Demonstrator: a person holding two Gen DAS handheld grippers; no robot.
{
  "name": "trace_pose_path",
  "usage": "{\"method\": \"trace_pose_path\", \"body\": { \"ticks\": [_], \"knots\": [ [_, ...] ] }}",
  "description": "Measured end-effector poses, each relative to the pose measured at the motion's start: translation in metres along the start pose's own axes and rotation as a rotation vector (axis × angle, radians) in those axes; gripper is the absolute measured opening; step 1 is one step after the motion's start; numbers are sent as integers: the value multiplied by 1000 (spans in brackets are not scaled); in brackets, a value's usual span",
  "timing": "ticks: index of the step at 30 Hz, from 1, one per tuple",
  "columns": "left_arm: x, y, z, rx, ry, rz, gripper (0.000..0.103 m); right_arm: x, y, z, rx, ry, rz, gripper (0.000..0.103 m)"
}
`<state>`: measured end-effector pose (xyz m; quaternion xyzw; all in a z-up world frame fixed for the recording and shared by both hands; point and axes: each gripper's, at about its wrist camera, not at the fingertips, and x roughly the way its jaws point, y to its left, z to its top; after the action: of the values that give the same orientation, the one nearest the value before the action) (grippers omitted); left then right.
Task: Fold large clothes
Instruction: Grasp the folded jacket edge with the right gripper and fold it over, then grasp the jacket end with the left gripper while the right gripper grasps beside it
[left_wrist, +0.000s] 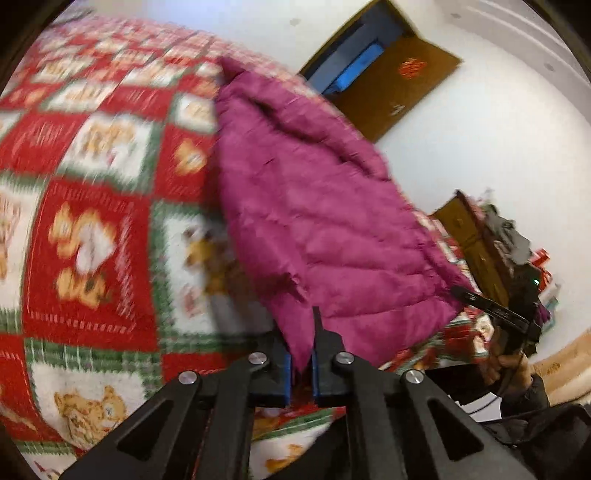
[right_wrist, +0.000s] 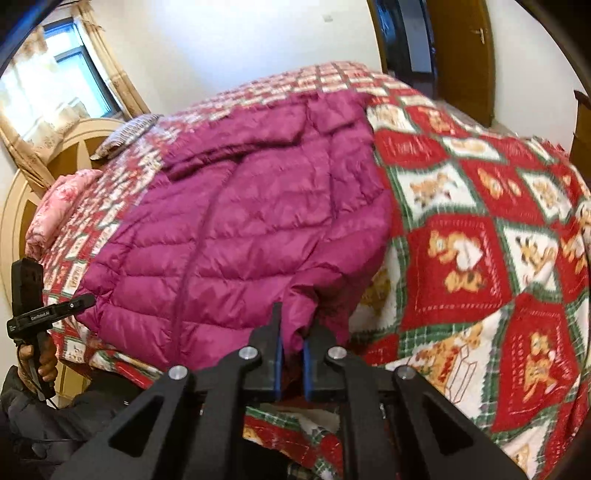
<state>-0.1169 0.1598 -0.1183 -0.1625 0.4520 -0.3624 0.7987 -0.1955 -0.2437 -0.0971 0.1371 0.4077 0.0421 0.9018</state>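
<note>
Grippers: left gripper (left_wrist: 301, 363) and right gripper (right_wrist: 291, 352) each clamp the magenta down jacket's (right_wrist: 236, 229) near hem.
Progress: jacket lies spread on the teddy-bear blanket (right_wrist: 461, 206); no fold looks made yet.

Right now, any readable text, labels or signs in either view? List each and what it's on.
"GenRobot.AI": white print on the left gripper, in the right wrist view.
Small white print beside it: too small to read.
Red emblem on the brown door: too blurred to read.
Nothing readable on the jacket or blanket.
</note>
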Motion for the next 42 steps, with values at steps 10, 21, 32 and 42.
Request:
{"method": "trace_pose_path", "body": {
  "ticks": [10, 21, 32, 42],
  "knots": [
    [-56, -45, 19, 128, -133, -164, 6, -42, 6, 7, 17, -102, 107, 10],
    [-132, -82, 58, 209, -326, -258, 6, -114, 20, 42, -4, -286, 196, 10],
    [-65, -31, 200, -10, -363, -2, 6, -54, 16, 186, 4, -402, 179, 10],
    [62, 35, 277, -82, -287, 334, 6, 98, -8, 261, 99, -297, 28, 10]
  ]
}}
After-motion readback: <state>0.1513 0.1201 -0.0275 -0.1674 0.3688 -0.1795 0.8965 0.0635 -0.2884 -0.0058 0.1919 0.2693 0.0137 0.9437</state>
